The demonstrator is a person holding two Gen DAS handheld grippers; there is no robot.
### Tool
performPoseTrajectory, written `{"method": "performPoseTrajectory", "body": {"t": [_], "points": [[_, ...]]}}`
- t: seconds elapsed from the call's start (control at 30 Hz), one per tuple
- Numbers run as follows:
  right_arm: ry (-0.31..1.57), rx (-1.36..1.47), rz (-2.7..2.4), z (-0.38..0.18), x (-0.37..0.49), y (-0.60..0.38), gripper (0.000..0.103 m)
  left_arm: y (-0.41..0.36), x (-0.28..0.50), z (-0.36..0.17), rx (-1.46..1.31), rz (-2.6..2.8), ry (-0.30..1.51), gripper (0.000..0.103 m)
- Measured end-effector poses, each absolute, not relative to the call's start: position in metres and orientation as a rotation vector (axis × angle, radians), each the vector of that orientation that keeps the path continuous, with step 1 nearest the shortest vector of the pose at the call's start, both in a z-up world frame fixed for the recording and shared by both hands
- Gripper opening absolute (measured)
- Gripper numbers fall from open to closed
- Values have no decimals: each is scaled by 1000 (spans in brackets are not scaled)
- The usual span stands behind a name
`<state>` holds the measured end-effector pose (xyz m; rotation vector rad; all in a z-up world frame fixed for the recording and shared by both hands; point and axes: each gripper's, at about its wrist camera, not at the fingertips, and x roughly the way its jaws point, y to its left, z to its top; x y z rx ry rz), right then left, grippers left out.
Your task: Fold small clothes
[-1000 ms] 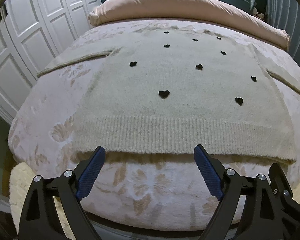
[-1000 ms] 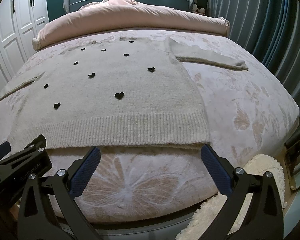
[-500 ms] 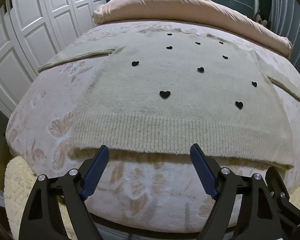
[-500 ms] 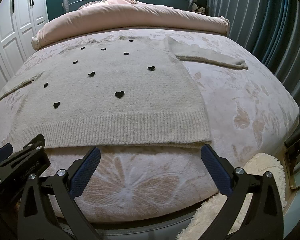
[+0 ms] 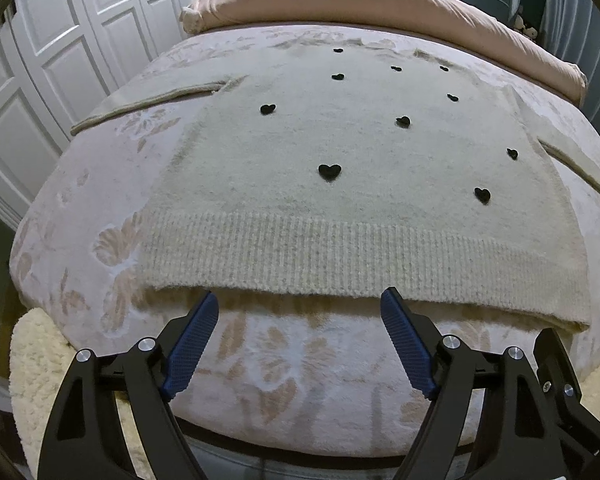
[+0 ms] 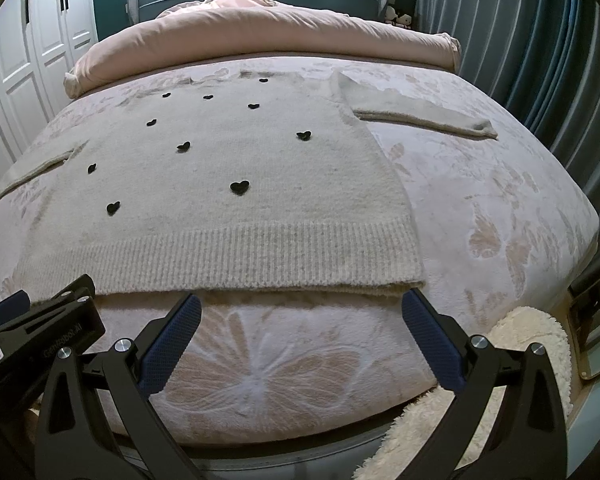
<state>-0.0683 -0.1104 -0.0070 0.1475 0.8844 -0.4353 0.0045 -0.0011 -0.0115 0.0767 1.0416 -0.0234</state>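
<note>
No fold has been made: the sweater is spread flat on the bed, toward 12 o'clock of the left hand-held gripper and right hand-held gripper, both released and empty, the left's jaws having just narrowed slightly.

A: What differs from a second ago?
B: The left gripper has drawn its jaws in a little; the blue pads stand nearer each other, nothing between them.
A: And the sweater?
B: Its ribbed hem, at twelve o'clock from the fingertips, now meets them.
</note>
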Motion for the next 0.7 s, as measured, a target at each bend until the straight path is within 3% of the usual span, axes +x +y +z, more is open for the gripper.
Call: {"method": "performPoseTrajectory", "body": {"t": [0.7], "points": [[886, 143, -435, -7, -68, -110, 98, 0, 8, -12, 70, -23, 1074, 79]]}}
